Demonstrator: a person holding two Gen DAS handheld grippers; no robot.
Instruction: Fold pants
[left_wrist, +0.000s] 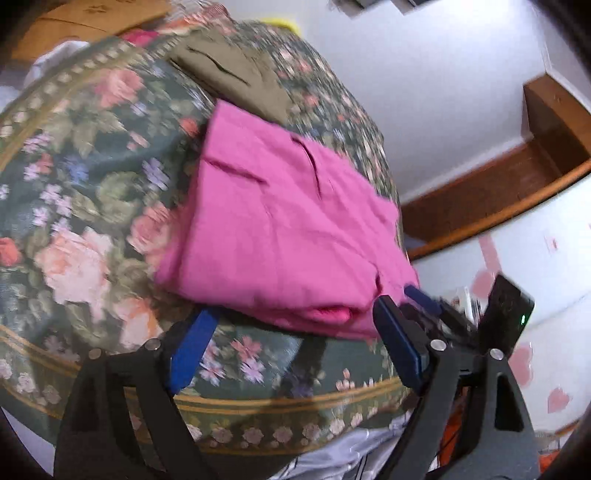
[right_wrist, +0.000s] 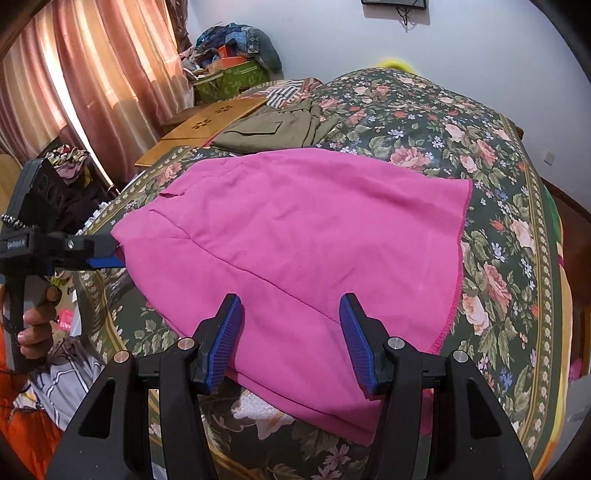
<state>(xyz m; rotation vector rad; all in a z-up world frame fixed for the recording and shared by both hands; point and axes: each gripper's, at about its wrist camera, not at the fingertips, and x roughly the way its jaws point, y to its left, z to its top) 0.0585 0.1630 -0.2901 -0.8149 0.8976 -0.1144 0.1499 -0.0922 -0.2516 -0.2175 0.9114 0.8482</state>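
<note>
Pink pants (right_wrist: 295, 236) lie folded on a floral bedspread (right_wrist: 498, 206), filling the centre of the right wrist frame. The right gripper (right_wrist: 291, 332) sits low at bottom centre, its blue pads (right_wrist: 225, 343) spread apart over the near edge of the cloth and not pinching it. At the left edge of that frame the left gripper (right_wrist: 107, 254), held in a hand (right_wrist: 37, 325), meets the pants' corner; in its own view its jaws stand wide and released at the fold's lower edge. Olive pants (right_wrist: 273, 129) lie beyond, upper centre, beside a wooden board (right_wrist: 207, 122).
</note>
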